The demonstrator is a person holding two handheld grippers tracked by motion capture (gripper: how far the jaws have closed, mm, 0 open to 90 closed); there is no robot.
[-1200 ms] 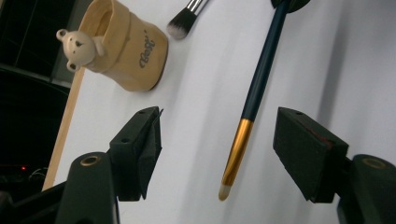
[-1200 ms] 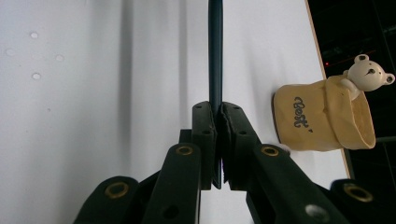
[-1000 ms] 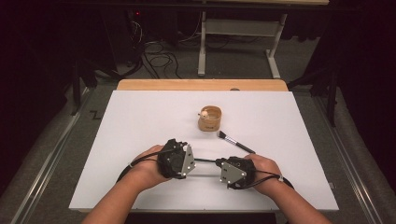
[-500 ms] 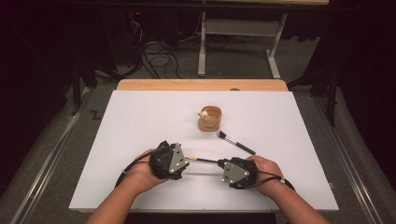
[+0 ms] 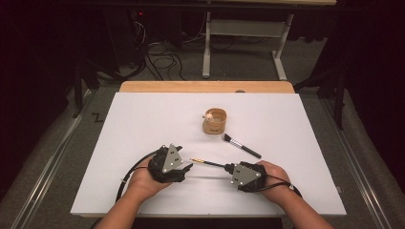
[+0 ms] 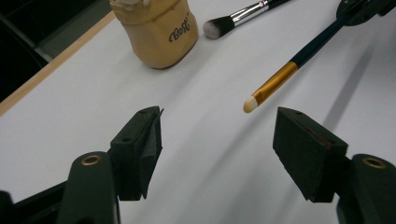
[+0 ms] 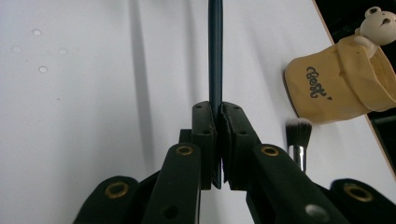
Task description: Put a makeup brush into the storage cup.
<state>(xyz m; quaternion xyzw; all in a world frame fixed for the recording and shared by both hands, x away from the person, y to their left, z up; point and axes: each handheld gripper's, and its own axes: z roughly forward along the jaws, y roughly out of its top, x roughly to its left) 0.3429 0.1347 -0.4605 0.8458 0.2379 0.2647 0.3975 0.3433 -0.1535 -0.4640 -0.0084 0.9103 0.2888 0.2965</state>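
Near the table's (image 5: 119, 143) front edge, the right gripper (image 7: 218, 122) clamps the slim brush (image 6: 273, 84) (held off the surface) by its handle, so the left gripper (image 6: 217, 140), jaws apart and empty, could knock it askew.

Two makeup brushes are on view: one thin brush (image 5: 206, 162) with a dark handle, gold band and pale tip, and one thicker brush (image 5: 240, 145) with a silver collar and fluffy dark bristles. There is one tan fabric pouch (image 5: 214, 122) with lettering, carrying one small cream bear figure (image 7: 379, 22) at its rim. Two handheld grippers, the left gripper (image 5: 187, 167) and the right gripper (image 5: 227, 168), are each held in one of two hands, all over one white table (image 5: 143, 119), with one further table frame standing behind it.
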